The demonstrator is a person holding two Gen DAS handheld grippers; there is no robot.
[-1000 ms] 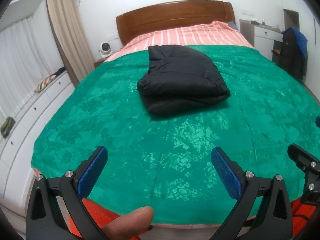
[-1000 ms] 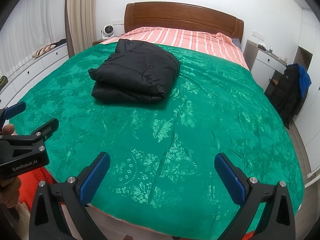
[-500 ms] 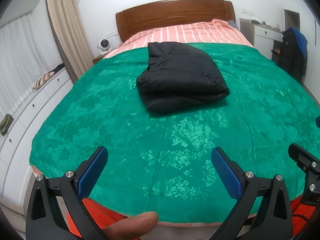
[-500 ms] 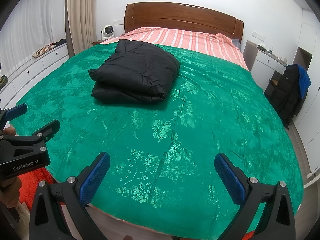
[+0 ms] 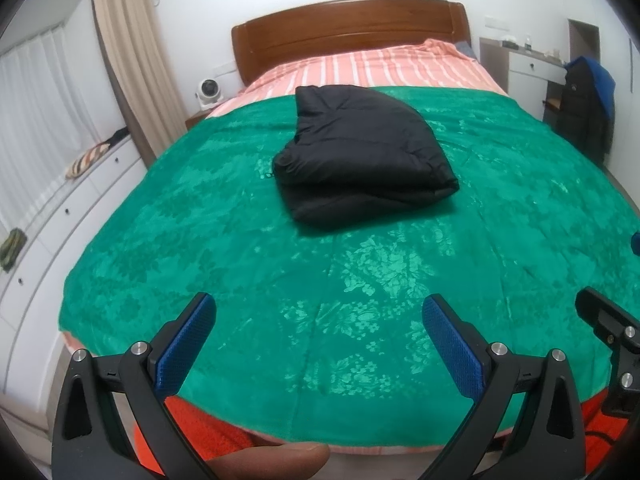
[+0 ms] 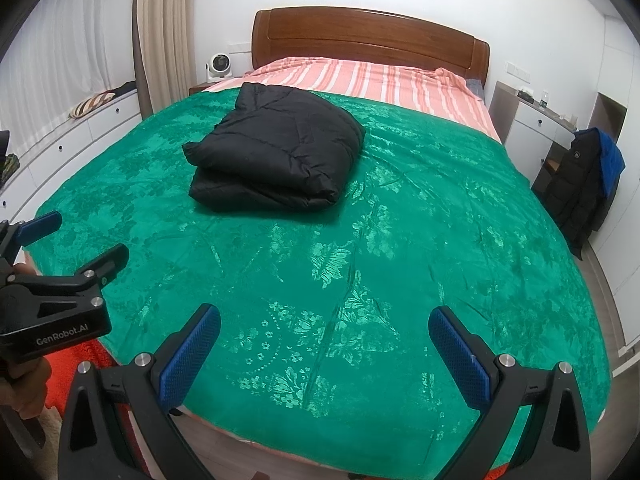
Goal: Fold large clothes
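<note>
A made bed with one folded garment laid on it.

The bed [image 5: 348, 40] is backed by a brown wooden headboard and is covered over most of its length by a green bedspread [image 5: 280, 272] woven with a shiny flower pattern. Toward the headboard, a pink-and-white striped sheet [image 5: 384, 66] is left uncovered. A black puffy jacket [image 5: 360, 152], folded into a thick stacked bundle, is laid on the green bedspread near the middle of the bed, closer to the head end and just short of the striped sheet. At the foot end, an orange-red layer [image 5: 200, 428] is seen beneath the bedspread's edge.
</note>
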